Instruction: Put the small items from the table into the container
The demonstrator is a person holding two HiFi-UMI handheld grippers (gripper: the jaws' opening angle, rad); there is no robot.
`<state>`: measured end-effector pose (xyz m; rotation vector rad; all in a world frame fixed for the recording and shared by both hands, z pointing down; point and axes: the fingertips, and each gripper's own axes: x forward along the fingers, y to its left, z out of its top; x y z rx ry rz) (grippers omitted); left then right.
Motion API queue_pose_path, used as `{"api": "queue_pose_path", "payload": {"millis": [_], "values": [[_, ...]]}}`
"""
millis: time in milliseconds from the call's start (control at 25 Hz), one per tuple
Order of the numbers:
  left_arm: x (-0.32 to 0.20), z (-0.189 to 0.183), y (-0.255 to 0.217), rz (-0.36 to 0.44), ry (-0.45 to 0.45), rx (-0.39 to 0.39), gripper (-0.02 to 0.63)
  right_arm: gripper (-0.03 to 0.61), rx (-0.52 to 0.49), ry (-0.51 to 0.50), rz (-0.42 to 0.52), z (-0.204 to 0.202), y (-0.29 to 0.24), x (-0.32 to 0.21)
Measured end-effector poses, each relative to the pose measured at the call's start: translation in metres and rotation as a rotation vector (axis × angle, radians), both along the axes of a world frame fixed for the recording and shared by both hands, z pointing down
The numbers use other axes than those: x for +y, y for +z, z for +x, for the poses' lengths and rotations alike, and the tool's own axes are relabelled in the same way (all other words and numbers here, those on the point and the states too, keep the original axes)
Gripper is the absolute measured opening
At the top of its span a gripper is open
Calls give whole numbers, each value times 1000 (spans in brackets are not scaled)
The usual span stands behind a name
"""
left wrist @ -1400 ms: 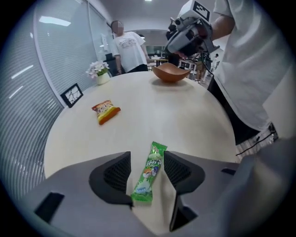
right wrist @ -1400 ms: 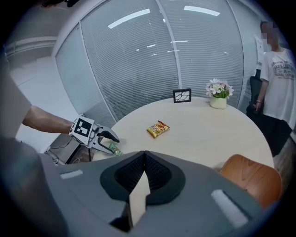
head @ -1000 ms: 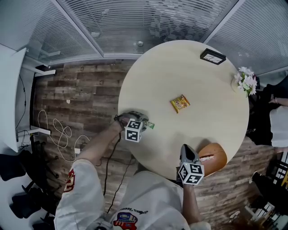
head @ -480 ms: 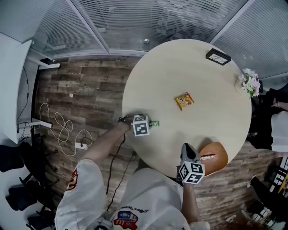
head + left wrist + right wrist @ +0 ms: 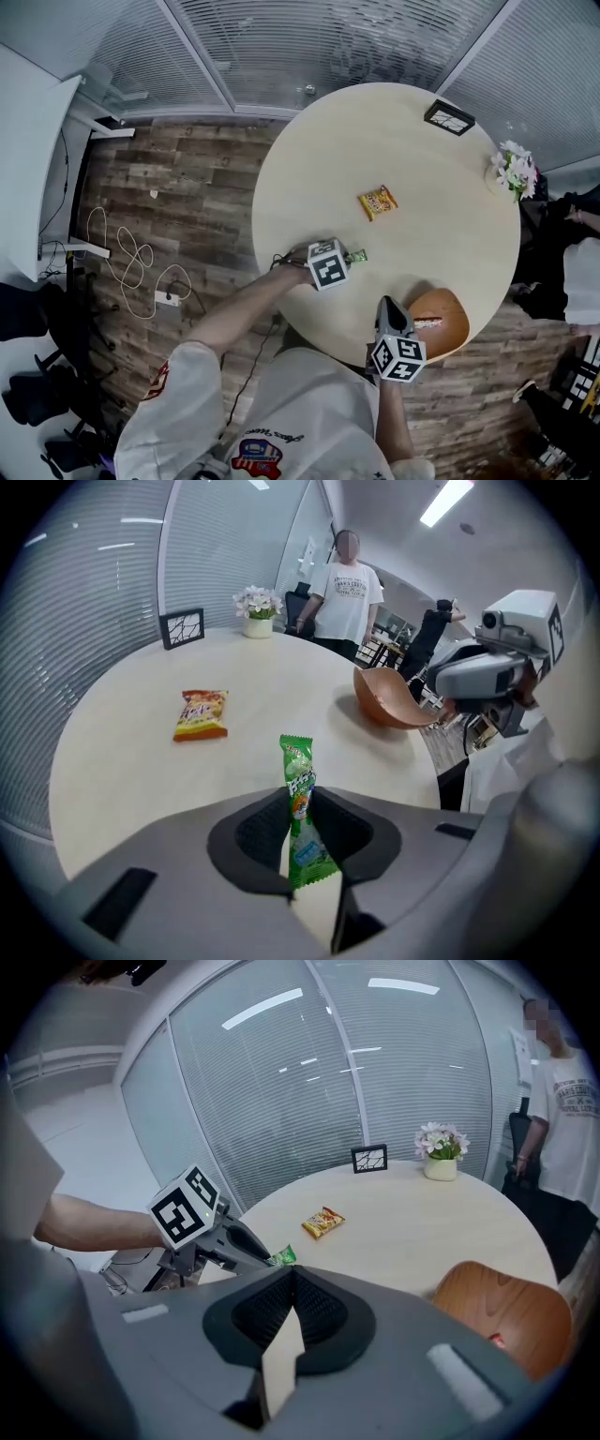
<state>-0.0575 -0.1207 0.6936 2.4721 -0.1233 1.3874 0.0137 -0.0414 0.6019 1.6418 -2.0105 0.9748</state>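
Green candy packet is off the table right now, pinched flat between the jaws of the left gripper, up in the air and well short of the wooden bowl. The right gripper hangs just beside the bowl with its jaws pressed together on nothing.

Stuff I'd worry about:

- The jaws only have the lower part of the wrapper and the rest sticks out floppy. Slick foil like that could slide out on a fast swing.
- The bowl sits right at the table's rim. Let go early or off to the side and the packet probably ends up on the floor.
- The right gripper is parked so close to the bowl that the two grippers could knock, or nudge the bowl over the edge.

The orange snack packet lies far from the bowl, not yet touched.
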Motion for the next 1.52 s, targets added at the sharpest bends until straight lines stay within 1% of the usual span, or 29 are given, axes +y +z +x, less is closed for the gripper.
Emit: {"api": "queue_pose_path", "payload": {"millis": [200, 400, 520, 640, 760, 880, 1040, 1160, 1280, 1360, 1400, 1520], "values": [[19, 54, -27, 81, -19, 8, 80, 2, -4, 29, 34, 40, -9, 17], [37, 117, -56, 140, -98, 51, 80, 2, -11, 83, 55, 93, -13, 38], [58, 153, -68, 131, -150, 86, 80, 2, -18, 120, 58, 123, -12, 54], [81, 188, -66, 97, -184, 102, 80, 2, -18, 154, 56, 155, -8, 69], [99, 214, -60, 68, -212, 105, 80, 2, -14, 183, 51, 185, -2, 83], [116, 230, -49, 51, -221, 86, 80, 2, -15, 199, 46, 210, 3, 95], [133, 245, -33, 37, -218, 49, 81, 2, -30, 193, 43, 230, 6, 103], [141, 254, -22, 51, -211, 26, 81, 2, -38, 180, 38, 239, 9, 108], [144, 254, -12, 78, -210, 10, 83, 2, -45, 172, 39, 243, 11, 109], [145, 252, -10, 87, -215, 19, 90, 2, -45, 168, 40, 243, 12, 109], [146, 250, -11, 88, -220, 30, 103, 2, -45, 167, 40, 243, 13, 109], [144, 248, -19, 76, -237, 72, 115, 2, -43, 162, 40, 238, 12, 106]]}}
